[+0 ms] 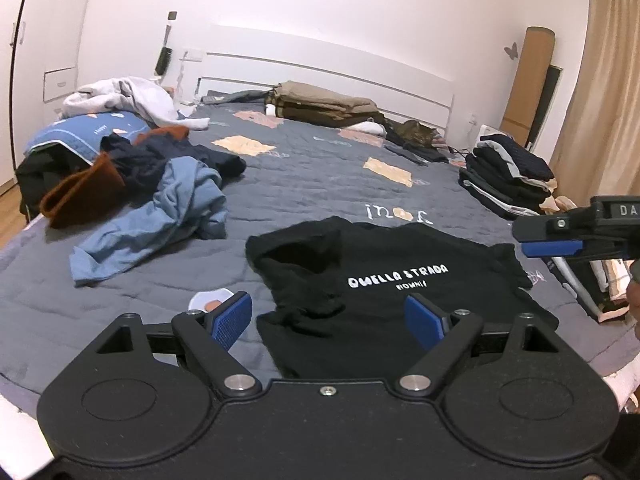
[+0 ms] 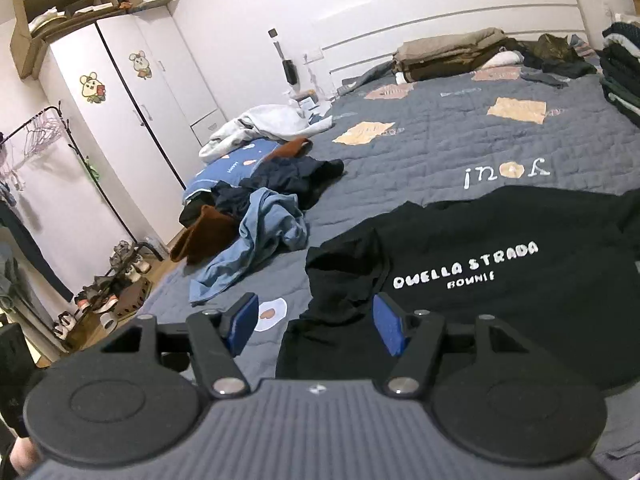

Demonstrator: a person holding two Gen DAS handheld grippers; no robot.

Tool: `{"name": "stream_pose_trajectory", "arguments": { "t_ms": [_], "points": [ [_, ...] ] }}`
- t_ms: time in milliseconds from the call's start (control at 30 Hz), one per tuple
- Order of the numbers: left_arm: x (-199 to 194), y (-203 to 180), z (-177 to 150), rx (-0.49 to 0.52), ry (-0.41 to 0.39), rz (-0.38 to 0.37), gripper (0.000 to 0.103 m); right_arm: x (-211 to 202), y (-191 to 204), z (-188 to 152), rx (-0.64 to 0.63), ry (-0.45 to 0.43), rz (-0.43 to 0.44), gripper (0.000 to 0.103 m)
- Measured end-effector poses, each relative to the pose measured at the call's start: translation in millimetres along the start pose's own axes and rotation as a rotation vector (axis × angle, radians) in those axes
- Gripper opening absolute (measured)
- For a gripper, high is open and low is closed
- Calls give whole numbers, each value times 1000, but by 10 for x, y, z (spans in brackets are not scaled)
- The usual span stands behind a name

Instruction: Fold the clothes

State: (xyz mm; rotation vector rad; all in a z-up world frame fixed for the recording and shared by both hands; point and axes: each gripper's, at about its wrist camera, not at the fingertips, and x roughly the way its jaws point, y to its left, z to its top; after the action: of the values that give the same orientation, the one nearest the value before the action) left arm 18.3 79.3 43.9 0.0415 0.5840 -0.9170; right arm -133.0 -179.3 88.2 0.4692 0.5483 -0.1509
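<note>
From the left wrist, the left gripper (image 1: 328,320) stands spread with nothing between its blue pads, hovering above the near hem of the black T-shirt (image 1: 384,292), which lies just ahead of and below it on the grey quilt (image 1: 312,176); its left sleeve is bunched and turned in over the chest. The right gripper (image 1: 552,246) enters from the right edge, off the shirt's far side; its jaws cannot be judged from here. Left of the claw lies a crumpled blue garment (image 1: 160,216); far right, a folded stack (image 1: 508,176). From the right wrist, the right gripper (image 2: 314,328) is also spread and empty, over the shirt's rumpled sleeve (image 2: 348,264), print to its right. The shirt looks light, limp and unslippery; it will sag and drag, so pinch thin edges, probably the sleeve cuff or a hem corner, and lift only enough to flatten it.
</note>
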Motion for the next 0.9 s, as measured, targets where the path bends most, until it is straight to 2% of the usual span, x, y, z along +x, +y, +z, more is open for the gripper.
{"name": "stream_pose_trajectory", "arguments": {
  "t_ms": [333,467,700,800,833,867,900],
  "points": [
    [102,159,162,12,15,14,83,116,-2,211,-2,-5,-14,65],
    [196,206,212,36,20,5,83,304,-2,304,-25,6,-16,66],
    [501,423,253,27,32,36,82,679,-35,382,-62,56,-32,66],
    [644,518,253,45,51,36,70,822,-79,406,-67,74,-42,66],
    [691,546,250,55,57,36,62,871,-102,412,-62,78,-46,66],
    [735,581,239,59,62,30,47,920,-123,416,-57,82,-48,66],
    [780,616,228,63,67,24,37,969,-145,420,-52,86,-50,66]
  ]
}}
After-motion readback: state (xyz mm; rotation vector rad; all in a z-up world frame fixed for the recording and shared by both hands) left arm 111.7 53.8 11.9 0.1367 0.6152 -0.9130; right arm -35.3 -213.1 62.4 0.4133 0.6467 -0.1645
